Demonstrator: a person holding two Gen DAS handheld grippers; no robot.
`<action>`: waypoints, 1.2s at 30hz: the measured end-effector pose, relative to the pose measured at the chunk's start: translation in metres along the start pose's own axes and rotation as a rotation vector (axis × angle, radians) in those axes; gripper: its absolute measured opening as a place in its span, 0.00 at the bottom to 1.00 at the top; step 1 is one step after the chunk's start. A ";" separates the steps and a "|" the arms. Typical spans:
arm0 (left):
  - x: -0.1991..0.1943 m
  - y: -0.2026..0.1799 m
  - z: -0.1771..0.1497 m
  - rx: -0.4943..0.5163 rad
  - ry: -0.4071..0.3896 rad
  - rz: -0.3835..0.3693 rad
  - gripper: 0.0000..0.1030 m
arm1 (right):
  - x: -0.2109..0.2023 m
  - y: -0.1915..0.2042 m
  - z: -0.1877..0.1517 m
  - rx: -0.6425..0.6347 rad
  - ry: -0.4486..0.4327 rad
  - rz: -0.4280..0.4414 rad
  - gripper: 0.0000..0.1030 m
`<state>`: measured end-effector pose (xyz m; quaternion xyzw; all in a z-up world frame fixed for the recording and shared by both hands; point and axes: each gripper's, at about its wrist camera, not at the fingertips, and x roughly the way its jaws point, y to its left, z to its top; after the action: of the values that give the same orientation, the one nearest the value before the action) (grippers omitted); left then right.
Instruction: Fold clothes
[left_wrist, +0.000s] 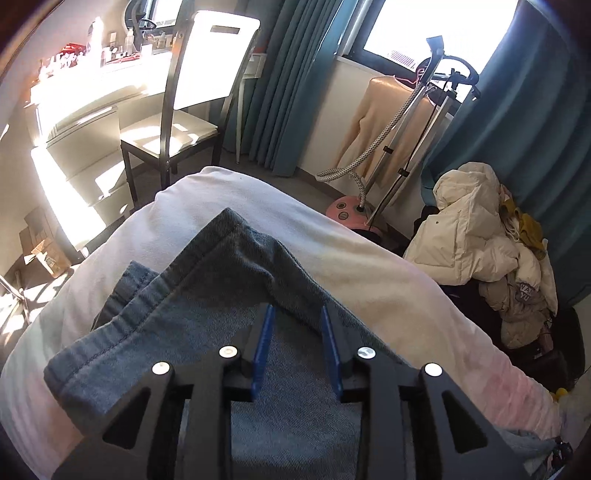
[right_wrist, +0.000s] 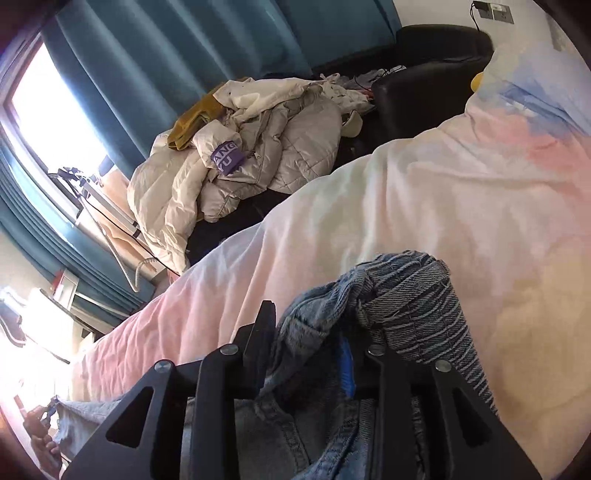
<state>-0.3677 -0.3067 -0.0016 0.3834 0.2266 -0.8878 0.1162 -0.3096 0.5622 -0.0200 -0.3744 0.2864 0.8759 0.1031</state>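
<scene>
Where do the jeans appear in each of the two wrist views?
Left wrist view: the jeans lie flat on the bed cover, lower centre, hem towards the chair, under the open left claw.
Right wrist view: the jeans are bunched at lower centre, between the fingers of the right claw.
Shared landmark: the pile of pale jackets beside the bed.

Blue denim jeans (left_wrist: 207, 295) lie folded, bunched, on the bed.
</scene>
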 end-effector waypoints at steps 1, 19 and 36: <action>-0.013 0.001 -0.008 -0.005 -0.005 -0.025 0.45 | -0.012 0.002 -0.003 0.000 -0.007 0.008 0.39; -0.028 0.116 -0.124 -0.433 0.300 -0.263 0.46 | -0.087 -0.018 -0.122 0.151 0.121 0.168 0.72; 0.017 0.072 -0.099 -0.311 0.172 -0.227 0.13 | -0.019 -0.051 -0.135 0.398 -0.006 0.140 0.48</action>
<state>-0.2899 -0.3213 -0.0959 0.4071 0.4116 -0.8136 0.0534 -0.1958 0.5258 -0.1033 -0.3231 0.4787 0.8083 0.1145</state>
